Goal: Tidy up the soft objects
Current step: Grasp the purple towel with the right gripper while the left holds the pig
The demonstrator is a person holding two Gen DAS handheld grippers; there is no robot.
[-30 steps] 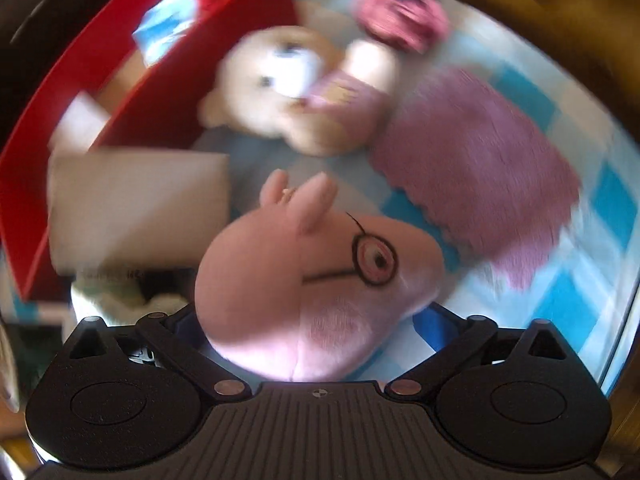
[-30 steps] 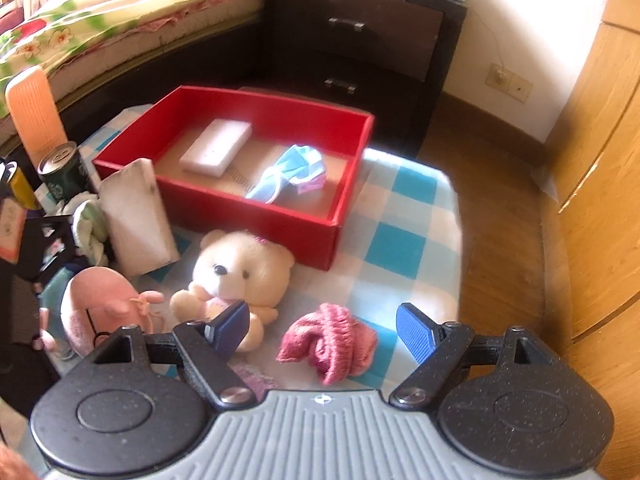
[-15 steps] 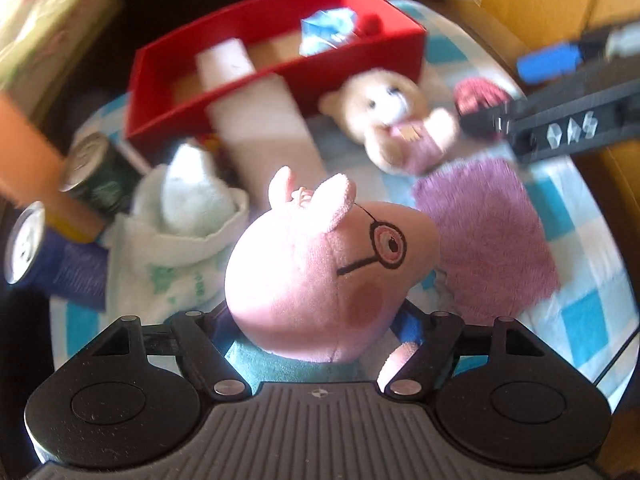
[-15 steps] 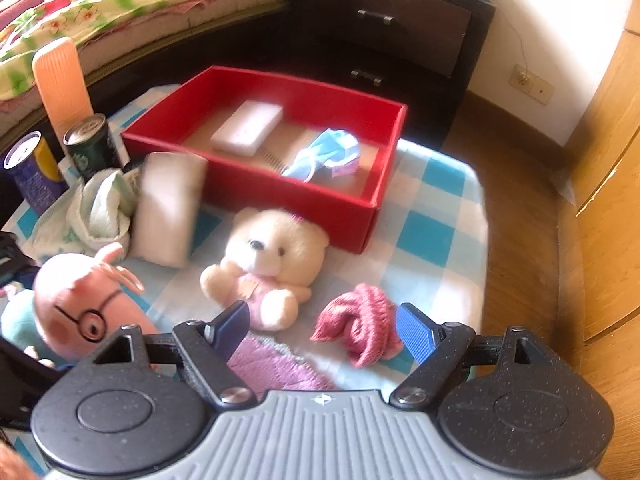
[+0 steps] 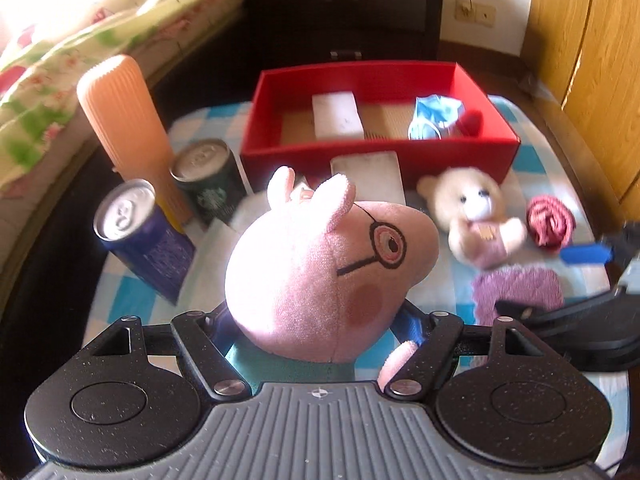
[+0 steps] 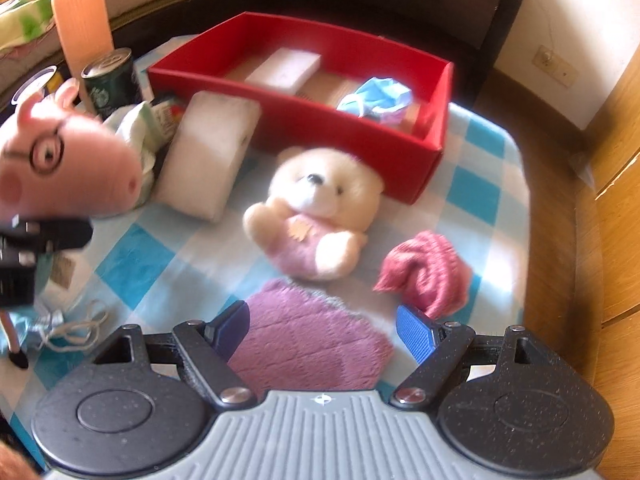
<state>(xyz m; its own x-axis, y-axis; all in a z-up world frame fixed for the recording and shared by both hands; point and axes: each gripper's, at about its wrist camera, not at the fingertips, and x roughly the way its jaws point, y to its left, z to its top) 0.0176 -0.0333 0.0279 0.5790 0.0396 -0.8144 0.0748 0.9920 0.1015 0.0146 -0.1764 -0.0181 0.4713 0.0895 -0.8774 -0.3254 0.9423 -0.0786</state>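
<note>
While the left gripper (image 5: 316, 328) pinches the pink pig plush (image 5: 320, 276) aloft, the red box (image 5: 376, 148) lies ahead beyond it; the right gripper (image 6: 320, 332) hangs spread over the purple cloth (image 6: 308, 344).

Right tool (image 6: 320, 334) hangs open above a purple cloth (image 6: 308, 344); a bear (image 6: 320, 212) lies beyond, pig (image 6: 68, 160) clamped in left tool (image 6: 24, 248).
</note>
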